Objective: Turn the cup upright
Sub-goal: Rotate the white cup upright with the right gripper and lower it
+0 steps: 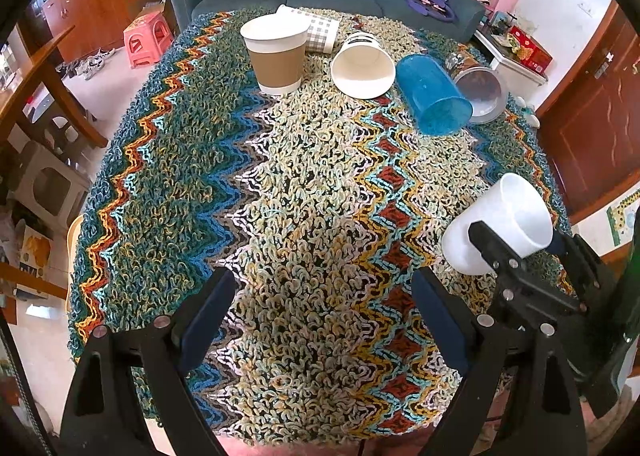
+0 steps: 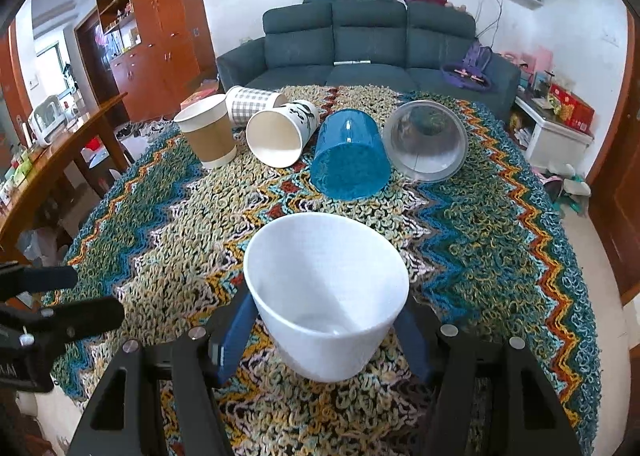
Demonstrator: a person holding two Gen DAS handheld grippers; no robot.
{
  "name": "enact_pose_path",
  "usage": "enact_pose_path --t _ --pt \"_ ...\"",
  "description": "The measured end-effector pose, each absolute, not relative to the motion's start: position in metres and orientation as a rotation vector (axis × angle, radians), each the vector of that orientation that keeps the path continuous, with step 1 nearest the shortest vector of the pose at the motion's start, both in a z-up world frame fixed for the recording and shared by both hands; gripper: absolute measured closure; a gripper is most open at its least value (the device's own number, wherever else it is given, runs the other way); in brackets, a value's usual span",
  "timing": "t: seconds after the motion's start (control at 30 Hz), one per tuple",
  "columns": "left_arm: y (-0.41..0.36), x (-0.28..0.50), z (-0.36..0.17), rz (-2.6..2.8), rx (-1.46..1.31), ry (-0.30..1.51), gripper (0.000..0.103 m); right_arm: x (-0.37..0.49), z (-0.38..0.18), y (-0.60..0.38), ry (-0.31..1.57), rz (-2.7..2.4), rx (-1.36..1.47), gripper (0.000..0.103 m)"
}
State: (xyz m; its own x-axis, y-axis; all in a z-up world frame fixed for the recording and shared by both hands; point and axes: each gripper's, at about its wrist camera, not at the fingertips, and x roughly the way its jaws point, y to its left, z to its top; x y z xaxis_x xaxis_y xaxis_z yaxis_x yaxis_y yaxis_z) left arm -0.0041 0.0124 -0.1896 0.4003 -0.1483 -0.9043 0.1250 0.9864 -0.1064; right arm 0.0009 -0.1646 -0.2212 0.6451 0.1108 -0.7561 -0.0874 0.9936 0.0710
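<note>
My right gripper [image 2: 326,320] is shut on a white plastic cup [image 2: 326,292] and holds it tilted, mouth up and away from me, just above the knitted zigzag cloth [image 2: 500,215]. In the left wrist view the same white cup [image 1: 500,219] shows at the right, held between the right gripper's fingers [image 1: 516,256]. My left gripper [image 1: 324,312] is open and empty over the cloth [image 1: 280,175] near its front edge.
At the far side a brown paper cup [image 2: 208,131] stands upright. A checked cup [image 2: 250,103], a white paper cup [image 2: 280,131], a blue plastic cup [image 2: 350,153] and a clear cup [image 2: 426,139] lie on their sides. A sofa [image 2: 368,51] stands behind the table.
</note>
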Motion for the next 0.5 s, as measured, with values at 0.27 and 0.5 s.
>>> enact_pose_path --t 0.27,0.5 --pt "0.012 -0.008 -0.184 -0.170 -0.024 1.130 0.011 -0.007 -0.222 -0.161 0.888 0.124 0.022 0.027" --pt "0.011 -0.012 -0.177 -0.172 -0.027 1.110 0.011 -0.015 -0.215 -0.167 0.876 0.127 0.051 0.023"
